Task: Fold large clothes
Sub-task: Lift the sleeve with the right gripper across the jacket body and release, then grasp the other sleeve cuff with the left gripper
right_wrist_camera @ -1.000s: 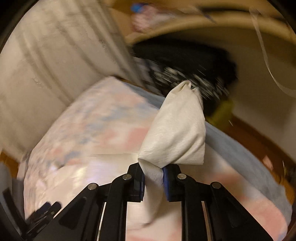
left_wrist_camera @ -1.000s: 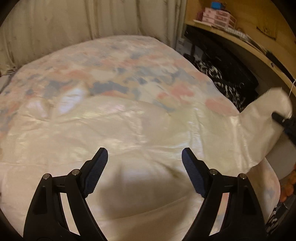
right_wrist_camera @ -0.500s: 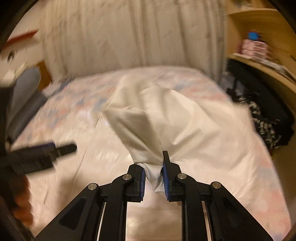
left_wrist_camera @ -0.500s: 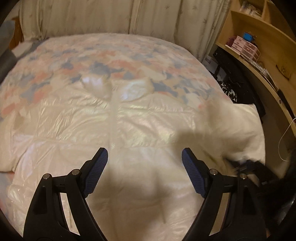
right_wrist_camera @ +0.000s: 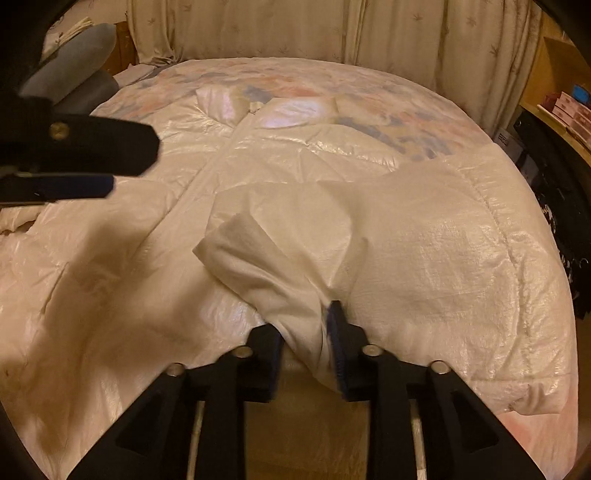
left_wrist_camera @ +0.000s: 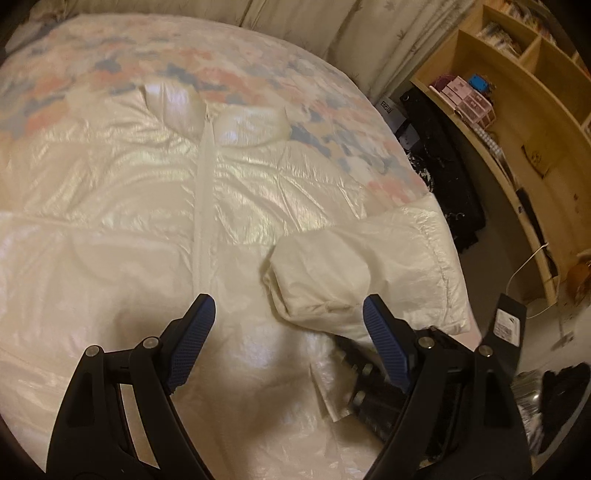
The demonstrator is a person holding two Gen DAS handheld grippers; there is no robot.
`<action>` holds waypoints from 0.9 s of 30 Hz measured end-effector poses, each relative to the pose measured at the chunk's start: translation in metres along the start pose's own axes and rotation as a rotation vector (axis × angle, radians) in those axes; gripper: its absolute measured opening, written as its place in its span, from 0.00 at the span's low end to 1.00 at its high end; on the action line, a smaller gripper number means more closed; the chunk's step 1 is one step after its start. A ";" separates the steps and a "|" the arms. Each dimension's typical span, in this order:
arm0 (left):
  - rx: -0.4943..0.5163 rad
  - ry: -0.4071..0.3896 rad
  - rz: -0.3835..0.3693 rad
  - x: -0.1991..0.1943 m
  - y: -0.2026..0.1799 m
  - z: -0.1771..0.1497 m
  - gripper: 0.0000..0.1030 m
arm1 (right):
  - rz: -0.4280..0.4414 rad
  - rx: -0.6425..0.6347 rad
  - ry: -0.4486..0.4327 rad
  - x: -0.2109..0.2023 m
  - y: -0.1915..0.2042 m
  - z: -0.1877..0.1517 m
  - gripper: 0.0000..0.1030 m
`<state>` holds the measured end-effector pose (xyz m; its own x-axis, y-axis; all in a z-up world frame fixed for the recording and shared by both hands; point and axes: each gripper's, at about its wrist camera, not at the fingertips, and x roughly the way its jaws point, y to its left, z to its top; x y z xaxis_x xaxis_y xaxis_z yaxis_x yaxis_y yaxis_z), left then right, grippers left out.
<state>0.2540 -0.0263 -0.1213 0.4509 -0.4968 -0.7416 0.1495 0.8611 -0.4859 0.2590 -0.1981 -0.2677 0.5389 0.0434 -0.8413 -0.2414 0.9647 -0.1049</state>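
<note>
A shiny white puffer jacket (left_wrist_camera: 140, 221) lies front up on the bed, its zip (left_wrist_camera: 203, 206) running down the middle. Its right sleeve (left_wrist_camera: 325, 269) is folded in across the body. My right gripper (right_wrist_camera: 301, 325) is low over the jacket and its jaws are opening; the sleeve cuff (right_wrist_camera: 258, 266) still lies bunched between them, loose against the right pad. My left gripper (left_wrist_camera: 288, 306) hovers open over the jacket's lower front, just right of the zip, with nothing between its fingers. It also enters the right wrist view as the left gripper (right_wrist_camera: 129, 166) at the left edge.
A floral bed cover (left_wrist_camera: 229, 74) shows beyond the jacket, with curtains (right_wrist_camera: 295, 29) behind. Wooden shelves (left_wrist_camera: 517, 122) and black bags (left_wrist_camera: 443, 173) stand to the right of the bed. A grey pillow (right_wrist_camera: 74, 66) lies at the far left.
The right gripper carried the sleeve from out at the side in over the jacket and down, and its jaws have parted. The left gripper shifted across the jacket to beside the zip.
</note>
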 end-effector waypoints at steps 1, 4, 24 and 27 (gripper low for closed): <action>-0.010 0.005 -0.006 0.007 0.000 0.004 0.78 | 0.008 -0.002 -0.014 -0.007 0.001 -0.001 0.67; -0.030 0.020 -0.010 0.015 0.001 0.003 0.78 | 0.003 -0.041 -0.050 -0.021 0.010 -0.006 0.74; -0.123 0.157 -0.078 0.103 -0.035 -0.016 0.29 | 0.074 0.046 -0.104 -0.093 -0.023 -0.044 0.74; -0.032 0.113 0.004 0.100 -0.059 -0.008 0.07 | 0.075 0.049 -0.099 -0.097 -0.024 -0.050 0.74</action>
<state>0.2833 -0.1274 -0.1702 0.3492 -0.5042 -0.7898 0.1190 0.8599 -0.4963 0.1720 -0.2381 -0.2107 0.5983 0.1385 -0.7892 -0.2453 0.9693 -0.0158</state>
